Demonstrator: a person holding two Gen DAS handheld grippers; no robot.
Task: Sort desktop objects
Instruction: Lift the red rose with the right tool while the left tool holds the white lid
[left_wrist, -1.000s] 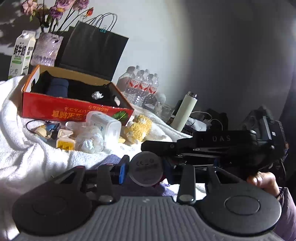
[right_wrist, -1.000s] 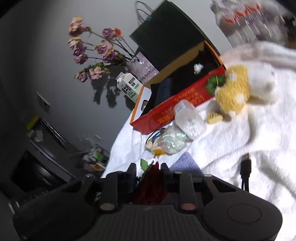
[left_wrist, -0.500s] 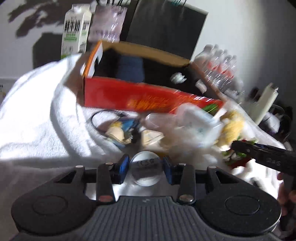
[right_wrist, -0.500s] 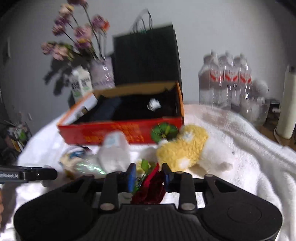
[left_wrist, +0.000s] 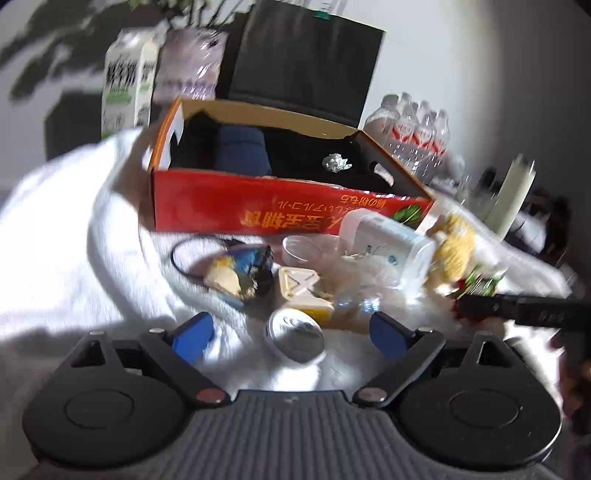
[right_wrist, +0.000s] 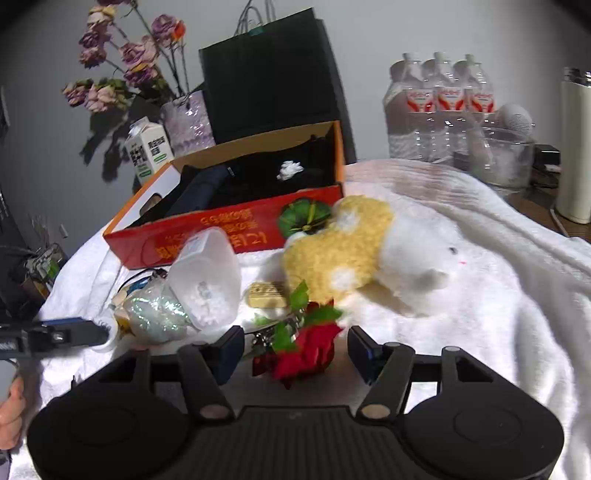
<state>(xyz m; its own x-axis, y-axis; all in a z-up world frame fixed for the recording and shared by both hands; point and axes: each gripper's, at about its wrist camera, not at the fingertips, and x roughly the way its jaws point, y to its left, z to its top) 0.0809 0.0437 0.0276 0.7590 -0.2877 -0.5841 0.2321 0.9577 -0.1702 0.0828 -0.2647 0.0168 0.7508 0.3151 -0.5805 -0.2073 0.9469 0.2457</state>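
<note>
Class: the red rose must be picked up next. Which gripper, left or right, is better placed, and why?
Right. The right gripper, its jaws just opened, has the red rose lying between its pads on the white blanket. The left gripper sits around a round tin.

I see a red box (right_wrist: 207, 236) with yellow lettering, a yellow-and-white plush (right_wrist: 354, 247), a red rose (right_wrist: 306, 354), perhaps a silver tin (left_wrist: 295, 334)

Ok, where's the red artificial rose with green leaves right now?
In the right wrist view, the red artificial rose lies on the white towel between the open right gripper pads, just in front of the yellow-and-white plush toy.
</note>
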